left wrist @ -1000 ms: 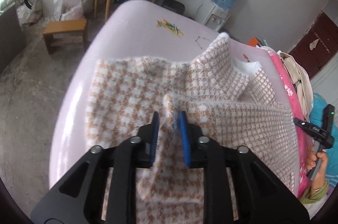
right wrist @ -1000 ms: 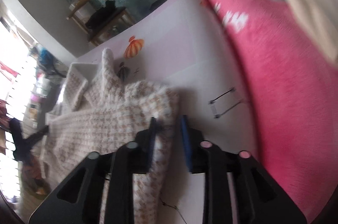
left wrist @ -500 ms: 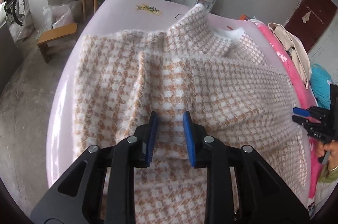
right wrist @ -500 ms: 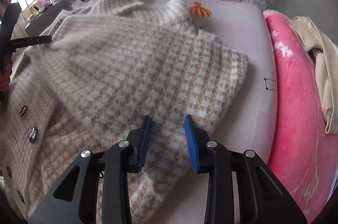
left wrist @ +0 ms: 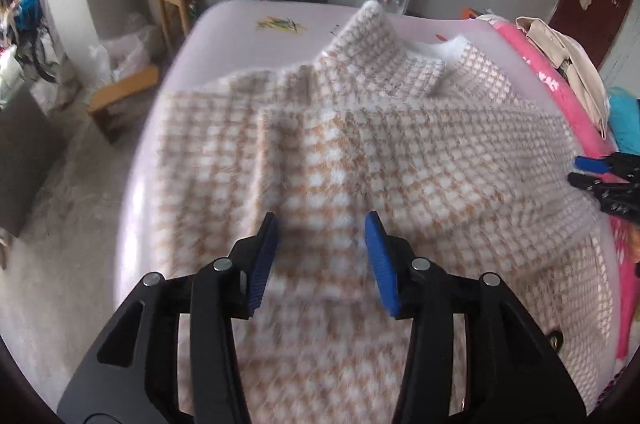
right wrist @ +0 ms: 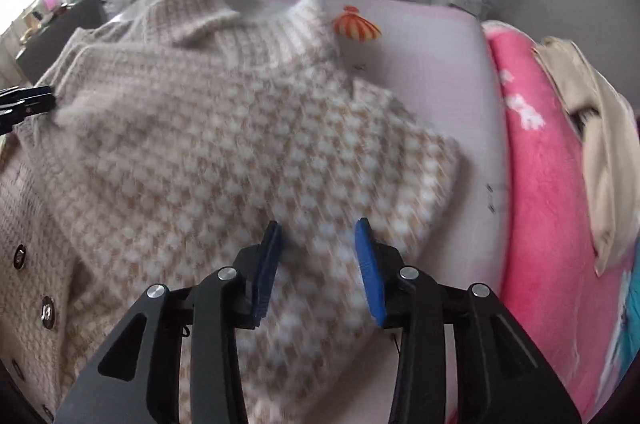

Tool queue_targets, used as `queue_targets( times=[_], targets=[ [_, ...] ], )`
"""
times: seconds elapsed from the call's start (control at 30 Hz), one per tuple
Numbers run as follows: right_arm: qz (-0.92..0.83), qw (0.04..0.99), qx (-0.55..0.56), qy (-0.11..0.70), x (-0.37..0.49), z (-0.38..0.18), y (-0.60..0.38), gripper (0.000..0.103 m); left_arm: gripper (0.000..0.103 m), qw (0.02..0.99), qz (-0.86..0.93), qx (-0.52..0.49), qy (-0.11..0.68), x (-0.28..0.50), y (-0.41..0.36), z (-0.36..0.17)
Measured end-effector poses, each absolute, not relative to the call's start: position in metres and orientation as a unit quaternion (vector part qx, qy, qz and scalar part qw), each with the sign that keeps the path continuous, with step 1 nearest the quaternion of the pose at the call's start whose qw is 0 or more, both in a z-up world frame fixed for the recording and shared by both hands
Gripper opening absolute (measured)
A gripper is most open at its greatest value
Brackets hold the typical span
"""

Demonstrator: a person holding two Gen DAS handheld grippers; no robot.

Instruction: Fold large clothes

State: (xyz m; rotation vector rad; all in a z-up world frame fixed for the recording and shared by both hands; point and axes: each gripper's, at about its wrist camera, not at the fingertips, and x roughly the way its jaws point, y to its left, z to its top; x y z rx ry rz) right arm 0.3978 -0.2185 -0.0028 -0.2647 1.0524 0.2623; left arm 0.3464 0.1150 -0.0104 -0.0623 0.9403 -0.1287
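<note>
Both my left gripper (left wrist: 322,256) and right gripper (right wrist: 318,264) have just been opening, fingers released above the checked coat (left wrist: 360,159) on the bed (left wrist: 248,19). Its thick folded sleeves could spring back open.

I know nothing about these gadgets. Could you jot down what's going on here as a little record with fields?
Garment: fuzzy tan-and-white houndstooth knit jacket, sleeves folded over its body, spread on a pale pink mattress
Buttons: metal snaps along one edge
Left gripper: jaws just opened, above the jacket, gripping nothing
Right gripper: jaws just opened, above a folded sleeve, gripping nothing
Beside it: bright pink fleece blanket, beige garment on top
Stage: sleeves in, further folding not yet done
</note>
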Motion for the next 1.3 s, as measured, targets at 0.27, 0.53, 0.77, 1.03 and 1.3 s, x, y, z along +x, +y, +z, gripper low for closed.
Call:
queue_targets(
  times=[0.27, 0.53, 0.77, 1.03, 1.3],
  targets=[
    [0.23, 0.834, -0.087, 0.493, 0.269, 0.012, -0.196, 0.037, 0.045, 0.875, -0.133, 0.01, 0.465, 0.245, 0.081, 0.007],
    [0.208, 0.815, -0.09, 0.533, 0.172, -0.034, -0.204, 0.035, 0.045, 0.862, -0.122, 0.054, 0.489, 0.148, 0.061, -0.032],
    [0.185, 0.806, -0.073, 0.557, 0.113, -0.039, -0.228, 0.026, 0.045, 0.867, -0.09, 0.067, 0.485, 0.076, 0.072, -0.049],
    [0.204, 0.83, -0.067, 0.515, 0.111, -0.001, -0.206, 0.021, 0.044, 0.902, -0.144, 0.061, 0.403, 0.06, 0.068, -0.002],
    [0.203, 0.82, -0.041, 0.533, 0.163, -0.042, -0.172, 0.021, 0.036, 0.851, -0.205, -0.005, 0.483, 0.142, 0.041, -0.038]
  ],
)
